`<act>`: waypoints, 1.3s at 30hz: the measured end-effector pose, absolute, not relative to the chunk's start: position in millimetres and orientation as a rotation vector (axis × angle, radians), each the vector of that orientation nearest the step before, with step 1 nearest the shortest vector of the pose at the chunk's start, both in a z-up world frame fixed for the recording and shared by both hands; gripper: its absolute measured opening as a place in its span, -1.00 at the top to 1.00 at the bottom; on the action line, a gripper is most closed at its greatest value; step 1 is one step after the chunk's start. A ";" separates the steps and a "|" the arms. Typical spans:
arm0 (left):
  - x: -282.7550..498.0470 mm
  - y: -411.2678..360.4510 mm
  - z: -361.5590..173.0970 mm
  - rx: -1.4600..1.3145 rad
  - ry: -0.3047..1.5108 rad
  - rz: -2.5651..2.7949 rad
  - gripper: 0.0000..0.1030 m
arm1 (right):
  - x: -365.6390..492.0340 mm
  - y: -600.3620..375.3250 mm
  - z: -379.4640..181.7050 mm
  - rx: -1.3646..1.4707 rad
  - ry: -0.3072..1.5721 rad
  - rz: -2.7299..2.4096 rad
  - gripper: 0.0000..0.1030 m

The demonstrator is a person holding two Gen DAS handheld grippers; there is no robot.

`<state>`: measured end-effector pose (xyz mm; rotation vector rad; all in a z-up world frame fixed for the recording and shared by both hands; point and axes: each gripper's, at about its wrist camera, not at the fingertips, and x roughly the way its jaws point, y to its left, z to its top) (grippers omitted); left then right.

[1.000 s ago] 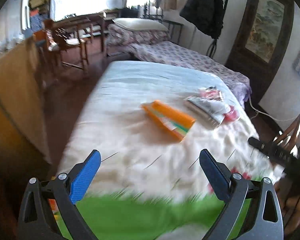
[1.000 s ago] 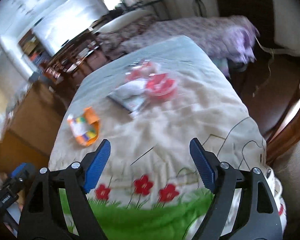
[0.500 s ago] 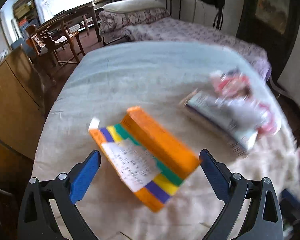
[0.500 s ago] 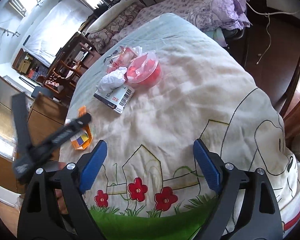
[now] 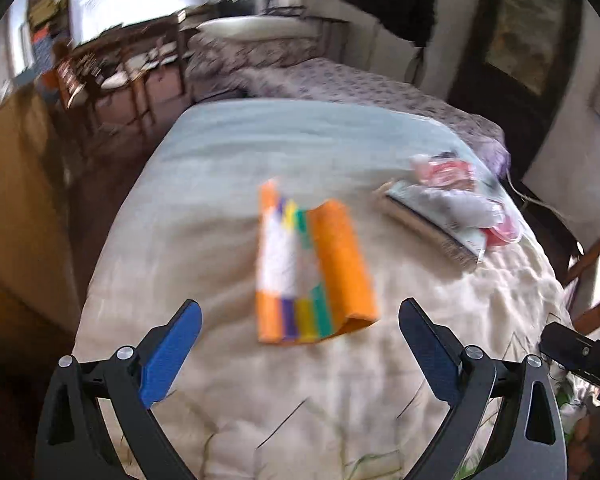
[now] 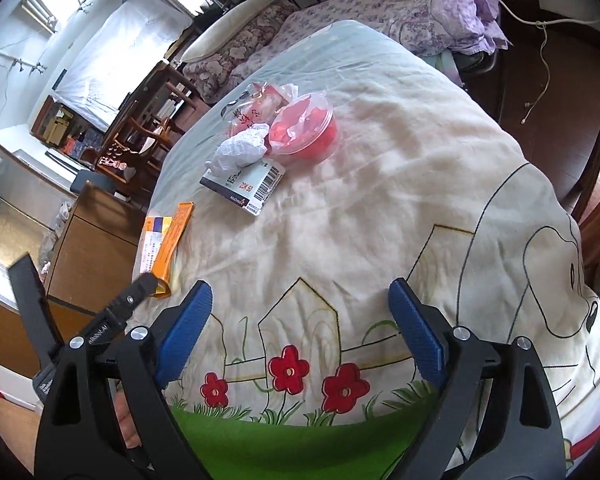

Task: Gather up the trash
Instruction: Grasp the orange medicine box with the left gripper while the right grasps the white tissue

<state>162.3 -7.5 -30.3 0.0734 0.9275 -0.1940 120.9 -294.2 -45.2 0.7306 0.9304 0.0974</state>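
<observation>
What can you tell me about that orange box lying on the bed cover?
The orange box is a flat, long carton, seemingly cardboard, with purple, yellow and green stripes and a white printed label on its face. It lies flat on the cream quilt, near the bed's edge, apart from the other litter. Nothing grips it; the left gripper is open just short of it.

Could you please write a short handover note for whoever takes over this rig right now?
Left gripper: open, empty, facing the flat orange box with coloured stripes near the bed's left edge.
Right gripper: open, empty, over the cream flower-print quilt.
Farther up the bed, clustered together: clear round tub of red pieces, crumpled white tissue, flat barcoded packet, clear plastic bag with red print.
Done: nothing collected.
Left: all of it; probably the orange box first.
</observation>
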 end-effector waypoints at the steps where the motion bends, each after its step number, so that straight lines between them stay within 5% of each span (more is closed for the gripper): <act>1: 167.0 -14.7 -32.1 0.098 0.925 -0.184 -0.88 | 120.5 -295.3 -45.6 0.739 0.928 0.096 -0.68; 8: 212.0 -32.4 -74.8 0.199 1.058 -0.063 -0.92 | 121.9 -296.5 -46.3 0.747 0.922 0.093 -0.69; 17: 200.4 -23.4 -78.9 0.127 1.015 -0.029 -0.92 | 119.8 -302.6 -34.1 0.773 0.802 0.142 -0.67; 25: 195.7 -29.3 -76.4 0.123 1.021 -0.023 -0.92 | 160.8 -295.5 -14.0 0.757 0.751 0.209 -0.23; 39: 196.7 -25.3 -72.9 0.091 1.050 -0.032 -0.91 | 232.7 -259.2 -8.4 0.611 0.818 0.134 -0.24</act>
